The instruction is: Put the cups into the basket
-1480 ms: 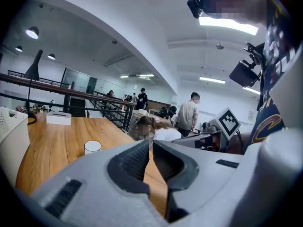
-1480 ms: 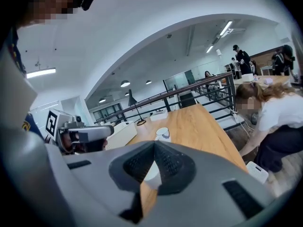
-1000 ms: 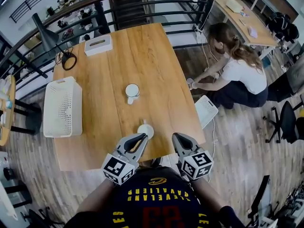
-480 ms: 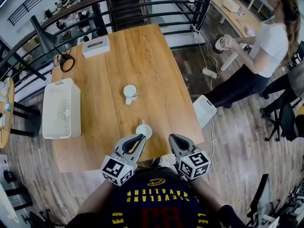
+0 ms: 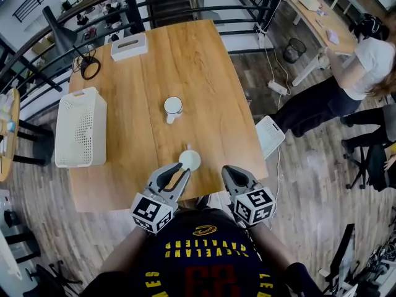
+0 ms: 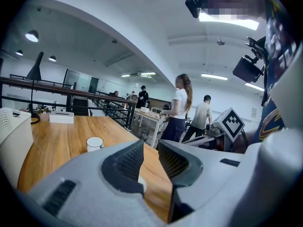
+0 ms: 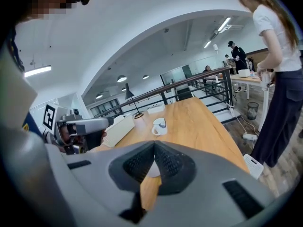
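Two white cups stand on the wooden table (image 5: 204, 73): one mid-table (image 5: 173, 107) (image 6: 94, 144) (image 7: 159, 126), one by the near edge (image 5: 189, 159). In the left gripper view that near cup (image 6: 141, 183) peeks out behind the jaws. The white perforated basket (image 5: 79, 127) (image 6: 13, 141) (image 7: 117, 129) sits at the table's left side. My left gripper (image 5: 181, 169) (image 6: 150, 151) hovers just short of the near cup; its jaws have just been opening and stand slightly apart, with nothing between them. My right gripper (image 5: 228, 171) (image 7: 154, 148) is shut and empty, to the right of that cup.
A white tissue box (image 5: 128, 46) and a black lamp base with cable (image 5: 90, 67) lie at the table's far end. A black railing (image 5: 185, 8) runs behind it. A person (image 5: 365, 60) stands at another desk to the right. A white panel (image 5: 269, 136) lies on the floor.
The left gripper's jaws have parted slightly. Both grippers stay near the table's front edge. The person on the right stood up and walked away to the far desk.
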`<state>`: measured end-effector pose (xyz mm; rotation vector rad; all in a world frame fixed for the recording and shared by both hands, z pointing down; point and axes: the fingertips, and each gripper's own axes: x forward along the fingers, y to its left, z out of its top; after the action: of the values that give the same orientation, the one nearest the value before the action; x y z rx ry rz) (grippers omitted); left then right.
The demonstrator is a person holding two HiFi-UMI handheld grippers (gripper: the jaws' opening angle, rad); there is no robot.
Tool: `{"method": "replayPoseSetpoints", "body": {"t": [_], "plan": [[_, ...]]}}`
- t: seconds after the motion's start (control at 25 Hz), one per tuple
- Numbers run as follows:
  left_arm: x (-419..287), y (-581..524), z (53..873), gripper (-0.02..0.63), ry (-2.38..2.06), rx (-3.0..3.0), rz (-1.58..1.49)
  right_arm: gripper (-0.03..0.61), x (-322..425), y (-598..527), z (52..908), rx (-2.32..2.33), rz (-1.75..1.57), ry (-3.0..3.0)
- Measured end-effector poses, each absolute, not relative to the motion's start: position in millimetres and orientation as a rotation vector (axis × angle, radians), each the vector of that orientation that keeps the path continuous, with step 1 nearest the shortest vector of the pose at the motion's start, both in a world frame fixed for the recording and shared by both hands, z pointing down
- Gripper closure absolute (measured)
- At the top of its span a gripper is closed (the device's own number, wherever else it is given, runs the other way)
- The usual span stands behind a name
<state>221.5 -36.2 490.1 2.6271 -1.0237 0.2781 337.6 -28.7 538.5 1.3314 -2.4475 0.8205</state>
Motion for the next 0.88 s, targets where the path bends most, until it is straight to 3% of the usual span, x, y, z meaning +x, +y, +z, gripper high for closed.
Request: {"method": "replayPoseSetpoints", "body": {"t": [0.24, 0.36, 0.44, 0.88], "plan": [[210, -31, 494, 0.497, -1.076, 2.592, 0.294, 0.563, 306, -46, 574, 1.126, 0.768, -2.393], [199, -27, 496, 0.491, -1.112, 2.569, 0.299, 0.489, 289, -60, 590, 1.064, 0.783, -2.368], [191, -23, 497, 0.492, -1.139, 2.551, 0.302, 0.48, 279, -68, 601, 1.016, 0.796, -2.339], [149, -6, 501, 0.491, -1.29, 2.453, 0.275, 0.479, 246, -91, 647, 0.769, 0.736, -2.09]]}}
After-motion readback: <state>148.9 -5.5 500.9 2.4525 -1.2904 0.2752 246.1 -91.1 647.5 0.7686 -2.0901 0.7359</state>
